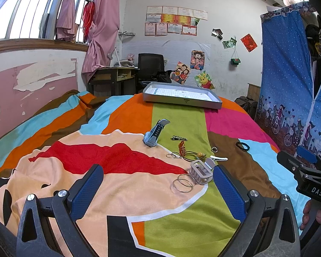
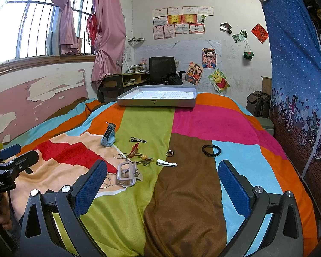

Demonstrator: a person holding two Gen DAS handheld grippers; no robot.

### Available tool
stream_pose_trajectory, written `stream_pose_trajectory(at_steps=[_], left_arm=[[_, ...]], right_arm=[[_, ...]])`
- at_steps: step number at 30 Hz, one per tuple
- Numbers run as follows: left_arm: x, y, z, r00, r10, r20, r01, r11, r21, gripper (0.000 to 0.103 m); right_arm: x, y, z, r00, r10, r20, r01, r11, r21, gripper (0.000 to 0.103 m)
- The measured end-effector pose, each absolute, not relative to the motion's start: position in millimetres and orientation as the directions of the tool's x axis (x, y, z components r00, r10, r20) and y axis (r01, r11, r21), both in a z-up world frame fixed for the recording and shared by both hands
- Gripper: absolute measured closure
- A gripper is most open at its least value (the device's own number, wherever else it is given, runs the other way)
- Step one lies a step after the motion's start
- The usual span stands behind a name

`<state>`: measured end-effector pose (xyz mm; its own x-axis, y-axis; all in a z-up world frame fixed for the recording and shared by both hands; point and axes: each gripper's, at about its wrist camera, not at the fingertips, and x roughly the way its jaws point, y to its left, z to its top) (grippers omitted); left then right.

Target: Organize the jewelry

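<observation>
The left gripper (image 1: 158, 189) is wide open, with its blue fingers (image 1: 86, 189) far apart. The right gripper (image 2: 162, 186) is wide open too. They sit side by side, each held from below by a hand (image 2: 2, 214).

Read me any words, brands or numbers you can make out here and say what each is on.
"DAS": on the right gripper body, left wrist view.
"nRobot.AI", start cut off: on the left gripper body, right wrist view.
Gray tray: small front logo and printed sheet inside, too small to read.
Wall certificates and red card: too blurred to read.
</observation>
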<state>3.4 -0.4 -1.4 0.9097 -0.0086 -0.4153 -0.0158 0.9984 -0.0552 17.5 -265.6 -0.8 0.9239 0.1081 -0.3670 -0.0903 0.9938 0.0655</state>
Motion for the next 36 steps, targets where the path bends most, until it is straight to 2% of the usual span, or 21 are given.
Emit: stream_pose_trajectory(at_steps=[31, 36], left_arm=[[3.7, 0.1, -1.6, 0.909, -0.008, -0.418, -0.017, 0.998, -0.057, 0.0], [3.3, 1.4, 2.5, 0.896, -0.008, -0.445, -0.034, 0.996, -0.087, 0.0]], right_arm=[[17.2, -266.9, -0.1, 0.923, 0.108, -0.368, -0.09, 0.994, 0.066, 0.001], [16.9, -270.1, 1.5, 0.922, 0.116, -0.37, -0.095, 0.993, 0.075, 0.001]])
